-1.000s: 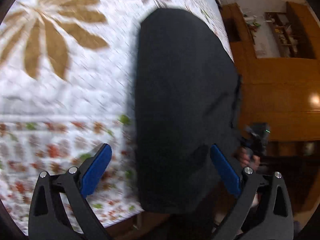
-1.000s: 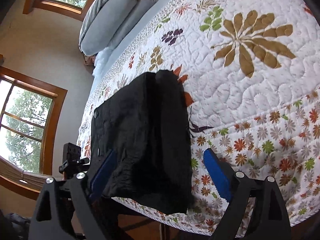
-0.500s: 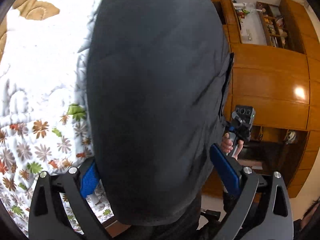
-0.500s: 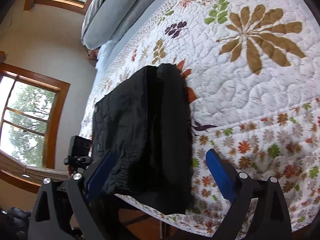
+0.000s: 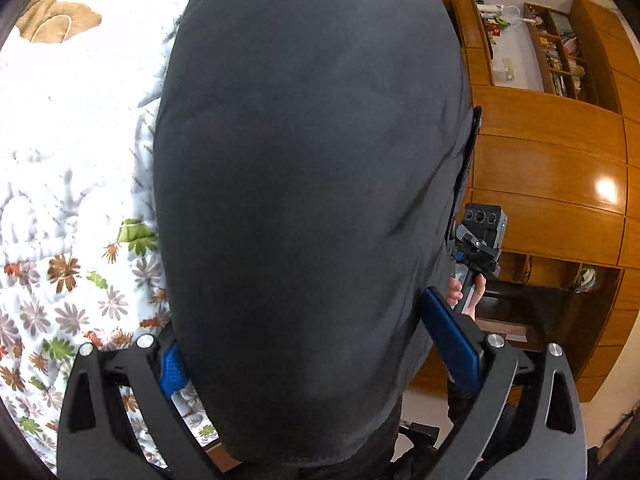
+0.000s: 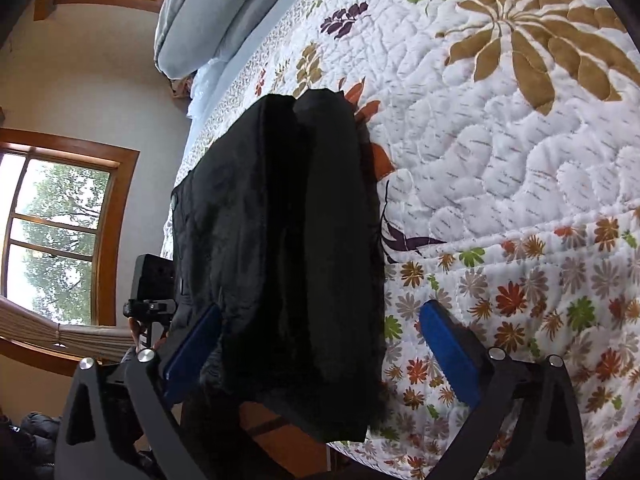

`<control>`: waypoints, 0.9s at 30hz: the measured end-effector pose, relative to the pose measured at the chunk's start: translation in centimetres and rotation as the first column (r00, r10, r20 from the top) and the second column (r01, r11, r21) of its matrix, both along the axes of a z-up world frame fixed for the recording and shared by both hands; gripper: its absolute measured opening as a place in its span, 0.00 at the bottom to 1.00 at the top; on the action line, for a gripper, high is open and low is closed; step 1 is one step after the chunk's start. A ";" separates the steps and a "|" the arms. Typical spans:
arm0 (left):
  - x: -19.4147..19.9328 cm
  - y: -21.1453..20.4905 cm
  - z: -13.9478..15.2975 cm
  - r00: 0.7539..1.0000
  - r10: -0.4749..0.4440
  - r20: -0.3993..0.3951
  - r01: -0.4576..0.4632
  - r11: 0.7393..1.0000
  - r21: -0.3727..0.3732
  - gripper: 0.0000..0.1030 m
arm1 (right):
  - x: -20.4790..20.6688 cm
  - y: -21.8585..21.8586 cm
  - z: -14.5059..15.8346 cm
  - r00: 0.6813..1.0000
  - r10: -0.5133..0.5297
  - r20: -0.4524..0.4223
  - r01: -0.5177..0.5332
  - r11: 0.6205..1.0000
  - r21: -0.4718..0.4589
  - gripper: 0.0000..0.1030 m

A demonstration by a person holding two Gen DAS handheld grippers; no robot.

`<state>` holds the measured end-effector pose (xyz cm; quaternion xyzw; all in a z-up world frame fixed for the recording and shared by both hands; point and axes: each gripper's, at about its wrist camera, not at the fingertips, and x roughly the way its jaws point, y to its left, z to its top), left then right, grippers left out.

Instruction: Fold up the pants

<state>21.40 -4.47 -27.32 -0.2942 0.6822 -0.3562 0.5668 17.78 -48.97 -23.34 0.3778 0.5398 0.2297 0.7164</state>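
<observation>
The black pants (image 6: 288, 248) lie folded over the near edge of the bed, their lower end hanging past the edge. In the left wrist view the pants (image 5: 312, 184) fill most of the frame. My left gripper (image 5: 320, 360) is open, its blue pads on either side of the cloth's near end; the left pad is partly hidden behind it. My right gripper (image 6: 320, 352) is open too, its blue pads straddling the hanging end without pinching it. The other gripper shows in each view beside the pants (image 5: 480, 240) (image 6: 152, 280).
The bed carries a white quilt with floral print (image 6: 500, 128). Grey pillows (image 6: 200, 12) lie at the head. A window (image 6: 52, 232) is on the left wall. Wooden cabinets and shelves (image 5: 552, 168) stand beyond the bed. Wooden floor shows under the bed edge.
My left gripper has moved in toward the pants, which now fill its view, with the pads around the cloth's end. My right gripper has edged slightly closer. Both stay open.
</observation>
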 end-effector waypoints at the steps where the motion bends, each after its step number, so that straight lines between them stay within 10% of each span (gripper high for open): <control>1: 0.0 -0.1 0.1 1.000 0.001 -0.002 -0.001 1.000 0.001 0.95 | 0.1 0.1 0.1 1.000 0.004 0.002 -0.004 1.000 0.006 0.97; 27: -1.5 -2.9 4.2 0.974 -0.048 0.223 -0.018 0.959 0.284 0.98 | 0.7 4.6 1.7 0.987 0.107 0.119 -0.098 0.992 -0.080 0.56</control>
